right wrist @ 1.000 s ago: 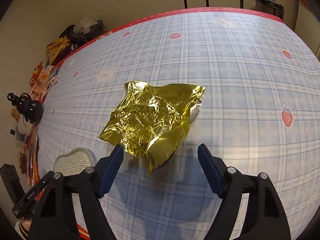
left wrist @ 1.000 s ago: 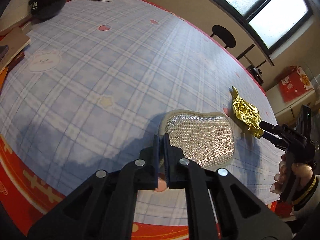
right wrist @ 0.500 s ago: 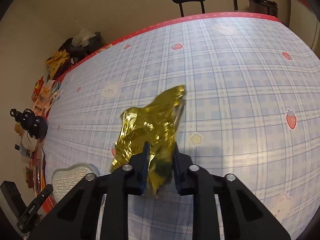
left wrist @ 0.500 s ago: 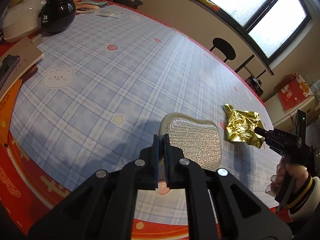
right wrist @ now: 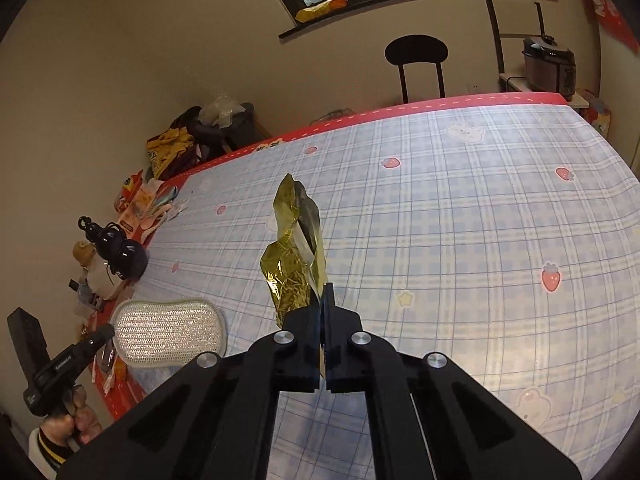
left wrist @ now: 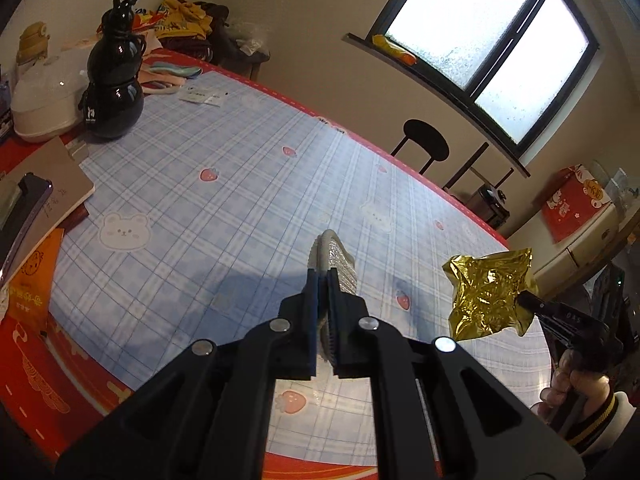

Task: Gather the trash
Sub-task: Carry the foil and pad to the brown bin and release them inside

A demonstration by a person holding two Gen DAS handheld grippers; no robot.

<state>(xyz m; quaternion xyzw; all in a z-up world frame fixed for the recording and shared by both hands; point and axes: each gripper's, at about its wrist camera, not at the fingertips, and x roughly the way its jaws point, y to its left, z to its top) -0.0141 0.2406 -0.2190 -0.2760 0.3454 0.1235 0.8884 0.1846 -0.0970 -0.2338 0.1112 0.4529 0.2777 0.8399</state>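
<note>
A crumpled gold foil wrapper (right wrist: 295, 256) hangs in the air above the blue checked tablecloth (right wrist: 460, 240), pinched at its lower edge by my right gripper (right wrist: 323, 312), which is shut on it. The left wrist view shows the same wrapper (left wrist: 490, 294) lifted at the right, with a hand (left wrist: 576, 384) on the right gripper's handle. My left gripper (left wrist: 323, 280) is shut on the edge of a silver mesh scouring pad (left wrist: 338, 258), seen edge-on and raised off the cloth. From the right wrist view the pad (right wrist: 168, 330) shows its flat sparkling face at lower left.
A black gourd-shaped bottle (left wrist: 114, 80), a white lidded pot (left wrist: 44, 98), a notebook (left wrist: 44, 184) and packets crowd the table's left end. A black chair (right wrist: 418, 62) and a cooker (right wrist: 548, 64) stand beyond the far edge, under a window (left wrist: 492, 36).
The right jaws closed on the gold wrapper and lifted it off the cloth. The left gripper rose with the scouring pad, which now hangs edge-on. Both views tilted up.
</note>
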